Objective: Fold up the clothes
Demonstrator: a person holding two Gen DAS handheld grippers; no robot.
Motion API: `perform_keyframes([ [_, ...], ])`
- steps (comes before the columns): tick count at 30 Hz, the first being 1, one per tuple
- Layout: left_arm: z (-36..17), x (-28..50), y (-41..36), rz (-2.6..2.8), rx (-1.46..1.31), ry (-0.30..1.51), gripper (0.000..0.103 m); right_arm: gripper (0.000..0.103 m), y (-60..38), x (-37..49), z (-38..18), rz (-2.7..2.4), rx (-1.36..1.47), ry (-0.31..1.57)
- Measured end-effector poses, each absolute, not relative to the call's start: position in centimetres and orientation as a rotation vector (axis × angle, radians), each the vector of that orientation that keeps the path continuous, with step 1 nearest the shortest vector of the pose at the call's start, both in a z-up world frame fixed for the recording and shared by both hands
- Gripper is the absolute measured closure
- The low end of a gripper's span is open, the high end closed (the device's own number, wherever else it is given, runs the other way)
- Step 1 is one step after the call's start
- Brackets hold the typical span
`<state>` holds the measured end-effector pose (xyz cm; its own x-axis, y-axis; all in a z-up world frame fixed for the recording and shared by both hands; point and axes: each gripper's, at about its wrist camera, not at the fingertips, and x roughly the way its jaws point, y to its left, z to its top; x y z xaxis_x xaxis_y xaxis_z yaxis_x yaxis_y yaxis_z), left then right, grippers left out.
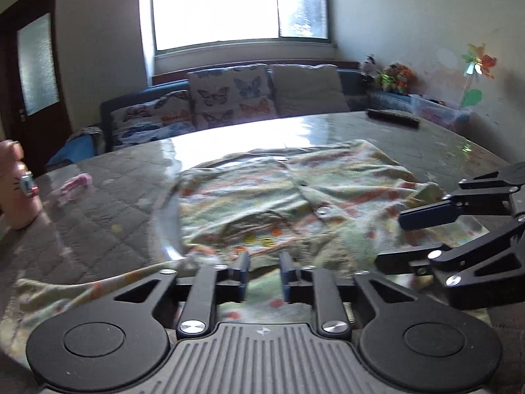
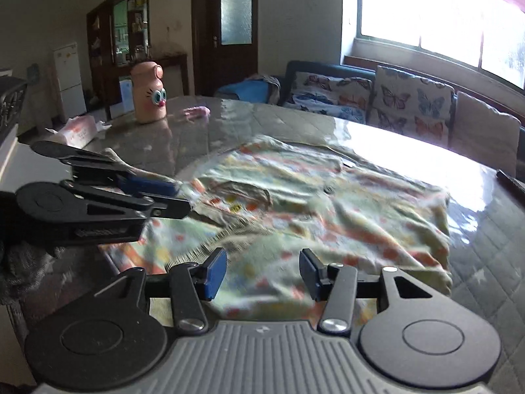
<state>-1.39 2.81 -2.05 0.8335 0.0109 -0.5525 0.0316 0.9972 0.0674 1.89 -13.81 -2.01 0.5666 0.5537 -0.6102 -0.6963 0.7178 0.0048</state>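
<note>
A small pale green garment with orange and yellow print lies spread and partly folded on the glass-topped table; it also shows in the right wrist view. My left gripper is open with a narrow gap, low over the garment's near edge, nothing between its blue pads. My right gripper is open wide over the garment's near edge, empty. Each gripper shows in the other's view: the right one at the garment's right side, the left one at its left side.
A pink bottle with cartoon eyes and a tissue pack stand at the table's far left. A small pink item lies near them. A dark remote lies at the far right. A sofa with butterfly cushions is behind.
</note>
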Motion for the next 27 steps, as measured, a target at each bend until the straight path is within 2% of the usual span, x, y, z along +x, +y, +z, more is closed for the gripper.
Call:
perform_keyframes([
  [6,-1.9,-3.0,7.6,0.201,0.047,0.589,0.052,0.049,-12.2,2.2,-3.9,0.773,-0.269,0.669],
  [11,-2.6,-4.1,11.4,0.395,0.047,0.604,0.046,0.048,-12.3,2.4,-3.6,0.778,-0.26,0.674],
  [15,-3.1,-4.9,14.2,0.571,0.046,0.595,0.03,0.047,-12.5,2.3,-3.5,0.777,-0.258,0.674],
  [25,-4.2,-5.5,19.3,0.711,-0.065,0.647,0.032,0.042,-13.2,2.0,-2.5,0.768,-0.24,0.647],
  [27,-4.3,-5.6,19.7,0.697,-0.104,0.654,0.036,0.042,-13.4,1.9,-2.2,0.763,-0.231,0.641],
])
